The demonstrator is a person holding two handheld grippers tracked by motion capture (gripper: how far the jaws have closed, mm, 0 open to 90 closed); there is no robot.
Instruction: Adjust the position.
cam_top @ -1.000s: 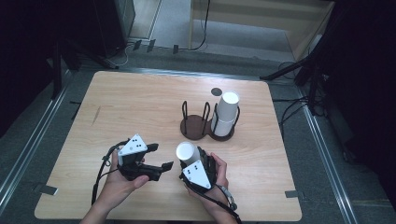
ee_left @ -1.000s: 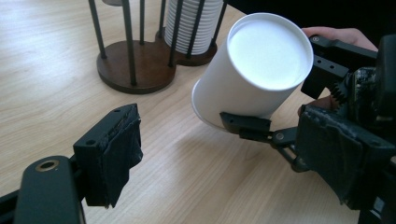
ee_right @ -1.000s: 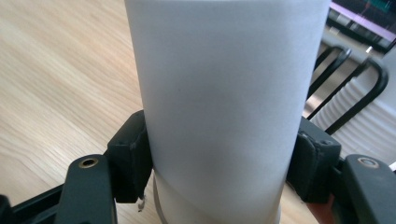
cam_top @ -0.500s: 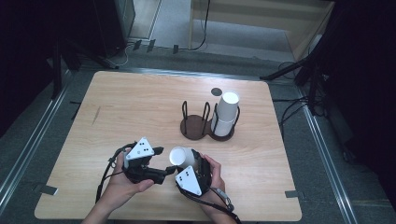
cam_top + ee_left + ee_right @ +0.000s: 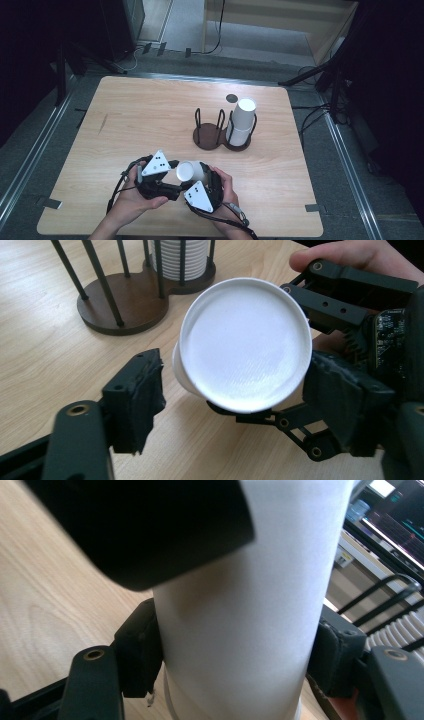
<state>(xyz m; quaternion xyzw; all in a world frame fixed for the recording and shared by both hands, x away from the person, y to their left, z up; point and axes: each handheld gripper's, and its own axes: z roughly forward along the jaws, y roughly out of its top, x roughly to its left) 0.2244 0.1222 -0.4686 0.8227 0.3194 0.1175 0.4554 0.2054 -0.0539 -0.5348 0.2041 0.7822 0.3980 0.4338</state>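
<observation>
A white paper cup (image 5: 187, 171) lies on its side above the table's near edge, with a second cup nested in it. My right gripper (image 5: 196, 176) is shut on its wall; both pads (image 5: 142, 652) press the cup (image 5: 240, 630). The cup's round base (image 5: 245, 342) faces my left gripper (image 5: 240, 390). That gripper's jaws have just been closing around the base end, and a thin gap still shows beside the left pad (image 5: 142, 400). In the high view my left gripper (image 5: 170, 178) sits just left of the cup.
A dark wooden two-ring rack (image 5: 207, 136) with metal rods stands mid-table; its right ring holds a stack of white cups (image 5: 241, 121). A small dark round spot (image 5: 231, 98) lies behind it. The rack (image 5: 125, 305) is beyond the held cup. Floor cables run past the table's right edge.
The cup has tipped from nearly upright toward the left gripper. The left gripper has edged right to it, and its jaws have narrowed around the cup's base.
</observation>
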